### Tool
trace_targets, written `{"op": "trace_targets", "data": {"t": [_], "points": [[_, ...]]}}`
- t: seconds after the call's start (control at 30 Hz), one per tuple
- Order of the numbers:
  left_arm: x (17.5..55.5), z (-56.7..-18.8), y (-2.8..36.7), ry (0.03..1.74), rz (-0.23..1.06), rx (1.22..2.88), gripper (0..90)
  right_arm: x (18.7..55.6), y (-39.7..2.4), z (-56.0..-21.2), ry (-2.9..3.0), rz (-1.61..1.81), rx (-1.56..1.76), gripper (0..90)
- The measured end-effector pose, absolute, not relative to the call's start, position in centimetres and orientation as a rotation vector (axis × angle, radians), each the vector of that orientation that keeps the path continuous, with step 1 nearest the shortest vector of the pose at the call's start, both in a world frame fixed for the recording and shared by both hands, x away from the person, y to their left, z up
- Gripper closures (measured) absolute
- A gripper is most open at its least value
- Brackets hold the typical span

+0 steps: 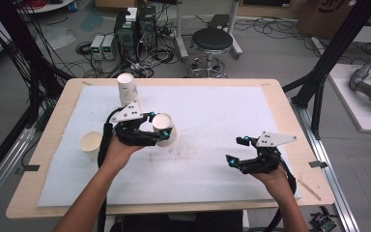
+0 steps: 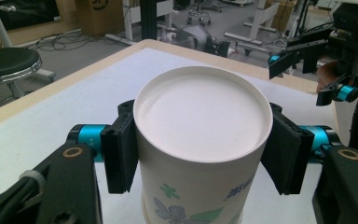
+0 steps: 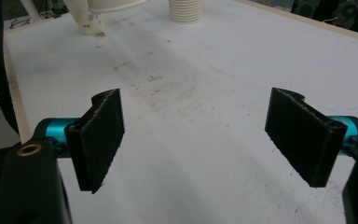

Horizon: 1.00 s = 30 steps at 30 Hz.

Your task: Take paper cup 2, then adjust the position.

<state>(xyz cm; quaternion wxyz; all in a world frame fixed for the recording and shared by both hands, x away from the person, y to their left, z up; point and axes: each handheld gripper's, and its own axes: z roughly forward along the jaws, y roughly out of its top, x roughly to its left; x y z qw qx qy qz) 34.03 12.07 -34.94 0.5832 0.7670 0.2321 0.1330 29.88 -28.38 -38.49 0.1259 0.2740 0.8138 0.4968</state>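
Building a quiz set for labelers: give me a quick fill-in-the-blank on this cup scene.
1. The left tool is shut on a paper ____ with a flower print.
2. The held cup is turned bottom ____.
3. The right tool has its jaws ____, with nothing between them.
4. The white pad lies on a ____ table.

Missing words: cup; up; open; wooden

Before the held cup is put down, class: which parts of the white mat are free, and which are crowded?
Free: the mat's middle, between the left gripper with its paper cup and the open right gripper; also its far right corner. Crowded: the left side, around the upside-down cup and the cup stack.
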Motion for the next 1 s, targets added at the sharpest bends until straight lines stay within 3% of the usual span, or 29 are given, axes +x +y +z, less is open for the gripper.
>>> {"op": "trace_targets", "data": {"t": [1.0], "points": [[32.1, -36.4, 8.3, 0.382, 0.165, 1.804, 35.6, 29.7, -25.4, -37.9, 2.416, 1.576, 0.672, 19.9]]}}
